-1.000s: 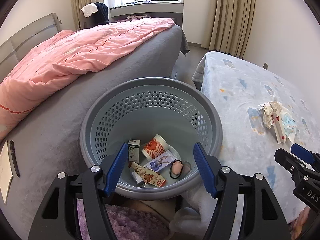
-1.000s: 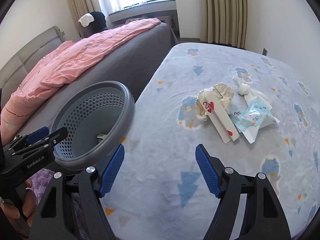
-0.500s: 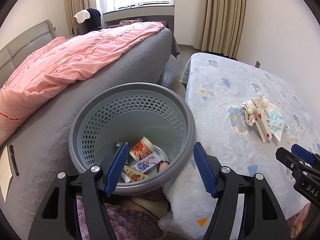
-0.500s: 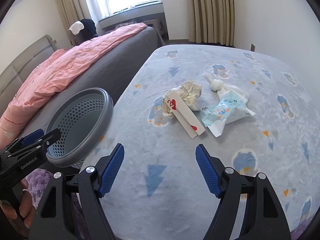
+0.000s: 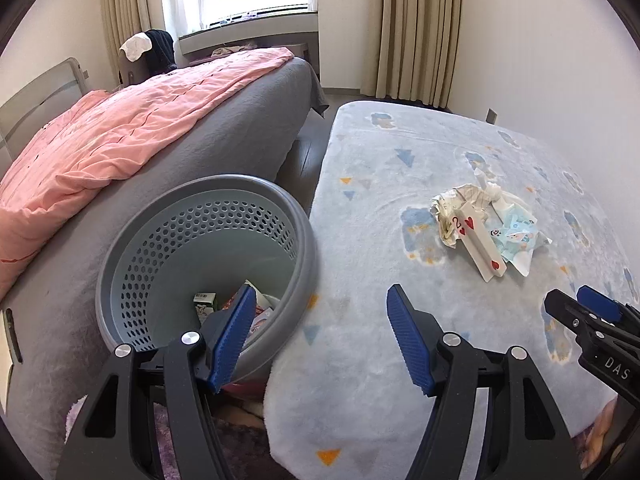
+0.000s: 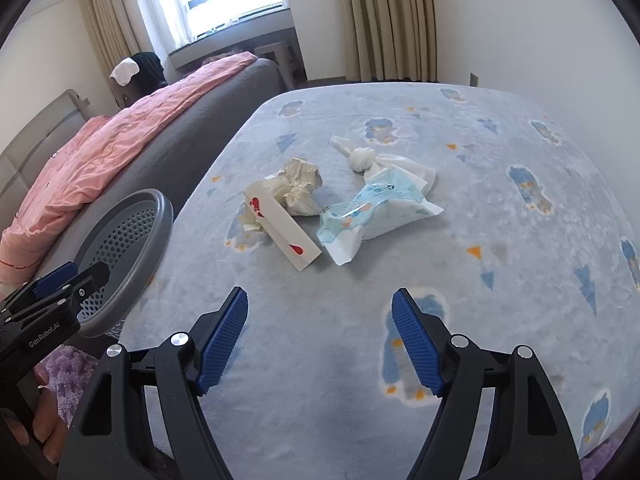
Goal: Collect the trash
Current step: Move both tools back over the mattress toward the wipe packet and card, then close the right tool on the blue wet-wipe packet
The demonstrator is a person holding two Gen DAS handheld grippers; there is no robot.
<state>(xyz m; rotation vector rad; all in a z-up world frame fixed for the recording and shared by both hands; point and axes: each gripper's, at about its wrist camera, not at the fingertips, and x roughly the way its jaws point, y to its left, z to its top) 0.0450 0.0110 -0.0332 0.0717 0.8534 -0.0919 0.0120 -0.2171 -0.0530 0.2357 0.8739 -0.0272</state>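
Observation:
A grey perforated basket (image 5: 132, 236) stands between the two beds, with several bits of trash at its bottom; it also shows in the right wrist view (image 6: 156, 216). On the light blue patterned bed lies a trash pile: a folded playing card (image 6: 282, 232), crumpled paper (image 6: 300, 184), a blue wipes wrapper (image 6: 372, 212) and a knotted white bag (image 6: 364, 158). The card (image 5: 478, 246) and wrapper (image 5: 516, 236) also show in the left wrist view. My left gripper (image 5: 322, 334) is open and empty at the basket's right rim. My right gripper (image 6: 320, 336) is open and empty, short of the pile.
A grey bed with a pink duvet (image 5: 120, 136) lies to the left. A purple fluffy rug (image 6: 76, 364) lies on the floor below the basket. Curtains and a white wall (image 6: 500, 20) stand behind the blue bed (image 6: 520, 260).
Both grippers have swung right, away from the basket and toward the trash pile on the blue bed. Both stayed open and empty.

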